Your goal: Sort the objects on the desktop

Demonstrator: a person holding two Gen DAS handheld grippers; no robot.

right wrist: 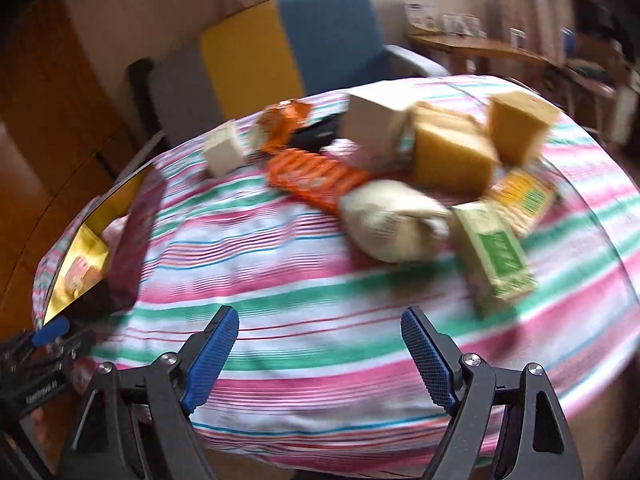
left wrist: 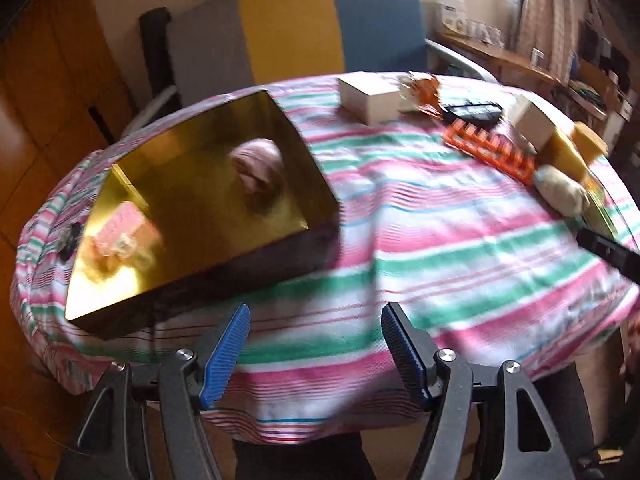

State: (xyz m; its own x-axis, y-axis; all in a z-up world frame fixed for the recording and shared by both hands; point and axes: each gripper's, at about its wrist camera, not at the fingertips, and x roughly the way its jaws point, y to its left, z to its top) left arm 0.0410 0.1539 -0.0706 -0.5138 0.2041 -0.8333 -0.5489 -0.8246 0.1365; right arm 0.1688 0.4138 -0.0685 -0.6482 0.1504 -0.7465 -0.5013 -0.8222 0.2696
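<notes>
A gold-lined box (left wrist: 200, 216) sits at the table's left; inside lie a pink packet (left wrist: 120, 224) and a pinkish round bundle (left wrist: 258, 164). My left gripper (left wrist: 316, 320) hangs open and empty over the near table edge, in front of the box. My right gripper (right wrist: 320, 324) is open and empty too, over the striped cloth. Beyond it lie a beige pouch (right wrist: 392, 224), a green carton (right wrist: 494, 252), an orange rack (right wrist: 316, 178), two yellow sponges (right wrist: 452, 156) and a white box (right wrist: 376, 120). The gold box (right wrist: 92, 240) shows at the right view's left edge.
A striped cloth (left wrist: 420, 220) covers the round table. A white box (left wrist: 370, 96), an orange wrapper (left wrist: 424, 88) and a black device (left wrist: 474, 112) lie at the far side. A grey, yellow and blue chair (left wrist: 288, 28) stands behind. The right gripper's black tip (left wrist: 608, 246) enters the left view at right.
</notes>
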